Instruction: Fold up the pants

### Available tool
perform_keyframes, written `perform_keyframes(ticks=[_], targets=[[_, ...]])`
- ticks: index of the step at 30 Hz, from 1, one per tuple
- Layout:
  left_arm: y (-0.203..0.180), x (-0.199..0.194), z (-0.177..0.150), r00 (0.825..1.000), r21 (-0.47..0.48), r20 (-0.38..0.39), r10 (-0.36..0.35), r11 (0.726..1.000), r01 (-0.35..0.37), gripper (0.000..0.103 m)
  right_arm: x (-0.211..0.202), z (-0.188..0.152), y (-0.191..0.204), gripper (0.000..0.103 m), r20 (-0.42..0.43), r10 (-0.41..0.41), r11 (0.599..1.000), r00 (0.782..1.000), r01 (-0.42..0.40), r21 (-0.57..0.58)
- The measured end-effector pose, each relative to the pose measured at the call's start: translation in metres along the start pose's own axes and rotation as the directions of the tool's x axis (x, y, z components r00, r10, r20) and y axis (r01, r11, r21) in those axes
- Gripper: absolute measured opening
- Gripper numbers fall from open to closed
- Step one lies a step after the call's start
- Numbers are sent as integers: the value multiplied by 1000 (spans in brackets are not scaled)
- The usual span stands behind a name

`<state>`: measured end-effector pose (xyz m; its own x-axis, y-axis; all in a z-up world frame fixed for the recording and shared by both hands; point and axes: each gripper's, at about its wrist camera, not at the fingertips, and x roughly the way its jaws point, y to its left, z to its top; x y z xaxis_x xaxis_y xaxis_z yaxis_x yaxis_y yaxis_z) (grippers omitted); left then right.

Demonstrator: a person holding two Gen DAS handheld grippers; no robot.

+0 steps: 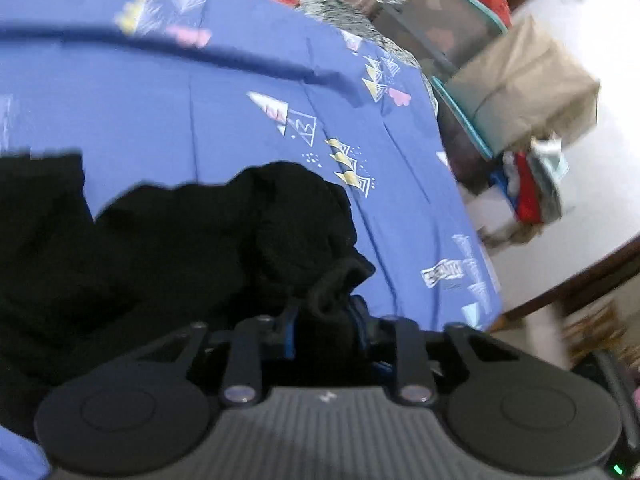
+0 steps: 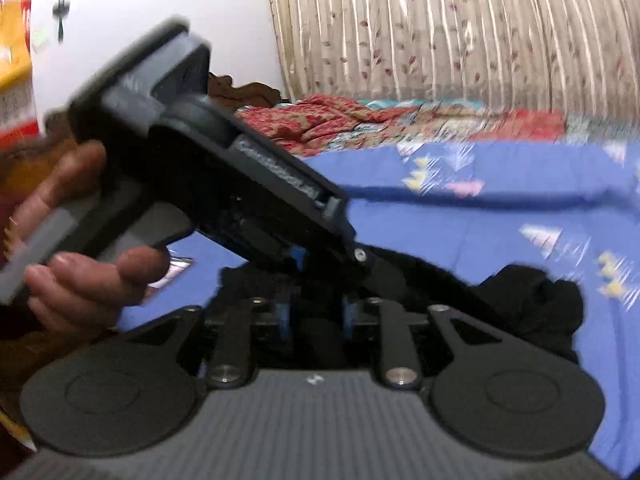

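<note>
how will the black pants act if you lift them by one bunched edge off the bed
Probably floppy: the black pants lie crumpled in soft folds on the blue bedsheet, so the rest would hang and drag. Likely light for their size, as the cloth looks thin. Pushed, they would likely bunch rather than slide flat.

Looks like a bedroom at home: bed (image 1: 240, 92) with a blue printed sheet, patterned quilt (image 2: 360, 120), striped leafy curtain (image 2: 440, 32), storage boxes (image 1: 520, 80) piled alongside.
</note>
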<state>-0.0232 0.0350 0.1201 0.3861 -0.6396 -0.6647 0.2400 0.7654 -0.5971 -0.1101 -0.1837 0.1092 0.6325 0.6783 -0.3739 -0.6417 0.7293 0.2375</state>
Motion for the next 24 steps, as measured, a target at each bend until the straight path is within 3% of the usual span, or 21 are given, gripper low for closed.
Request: perform_keyframes(ticks=[2,5,8,9,10,11,12,14,15,16,17,19,22,24], targets=[[9,-4,-5,999,-11,28,24,1000,-23,20,-8,-6,-16,46,-5,66,994,998,-65,84],[22,-4,-11,999,-56,45,20,998,-18,20,-31,-22,-54,48,19,48,969,999,-52,244],[27,-5,-17,999,-68,52,12,998,-9,20,-54,-37,-106,53,38,-105,865,994,72,496],[27,-4,-18,999,-68,51,11,998,-7,20,-56,-39,-124,59,31,-168,820,985,122,559],[27,-4,-20,999,-69,51,11,998,-7,20,-55,-41,-139,73,16,-219,778,976,165,606],[26,-2,-20,999,-68,52,10,998,-6,20,-53,-43,-152,81,1,-248,742,969,189,644],[26,-4,-21,998,-64,55,8,998,-4,20,-45,-43,-165,82,-24,-258,707,966,206,676],[26,-7,-21,998,-54,62,2,999,2,20,-28,-45,-184,82,-81,-241,677,967,227,700],[25,-8,-21,998,-50,66,0,999,3,20,-15,-44,-192,77,-120,-221,668,968,240,704],[25,-10,-21,997,-44,74,-4,999,7,19,-5,-42,-198,43,-139,-189,660,972,230,715],[26,-14,-21,996,-35,87,-8,999,11,18,-2,-42,-199,15,-141,-152,649,978,207,732],[30,-28,-21,991,-19,135,-6,1000,9,18,6,-19,-191,14,-100,-117,643,988,152,751],[50,-61,-20,972,-52,234,-7,998,19,18,22,44,-160,14,-21,-66,717,998,62,694],[70,-93,-21,947,-104,322,9,994,25,17,52,98,-123,14,22,-5,784,1000,-10,621]])
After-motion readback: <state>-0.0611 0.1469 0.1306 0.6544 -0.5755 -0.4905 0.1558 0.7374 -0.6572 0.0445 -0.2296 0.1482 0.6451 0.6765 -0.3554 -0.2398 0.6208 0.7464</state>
